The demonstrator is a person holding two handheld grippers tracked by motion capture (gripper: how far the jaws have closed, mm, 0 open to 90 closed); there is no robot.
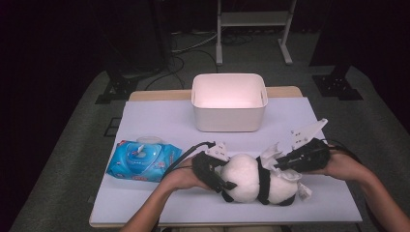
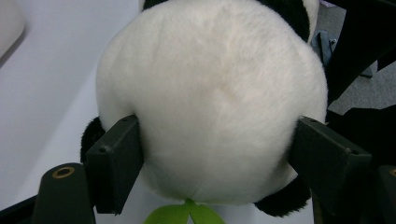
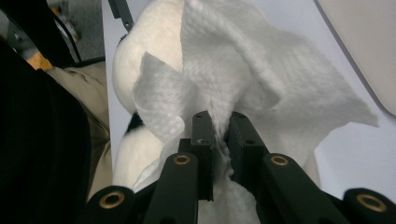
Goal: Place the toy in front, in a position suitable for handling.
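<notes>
Far left on the white mat (image 1: 159,116) I see a blue pack of wipes (image 1: 142,161), lying flat and well apart from the work, close to the mat's left edge.

Next comes my left gripper (image 1: 227,182). Its jaws stand wide and, in the left gripper view, both pads (image 2: 114,163) press into the white, rounded end of the panda (image 2: 210,102), so I read it as clamped on the toy. A small green tag (image 2: 184,214) peeks out just under the fur.

The panda (image 1: 251,181) lies on its side near the front edge of the mat, between my two hands. Its long axis runs left to right, with the left gripper at one end and the right gripper at the other.

My right gripper (image 1: 283,164) sits over the toy's right end. In the right gripper view its jaws are drawn nearly together, pinching a crumpled white wipe (image 3: 243,79) that drapes against the fur. I judge the work in hand to be wiping the toy; the next stroke would travel along the long axis, leftward toward the left gripper, which steadies it.

Behind, near the far edge of the mat, stands a white bin (image 1: 228,102), open and well apart from both hands. There is bare mat between bin and toy; the front edge is close, so I have little room to pull toward myself.
</notes>
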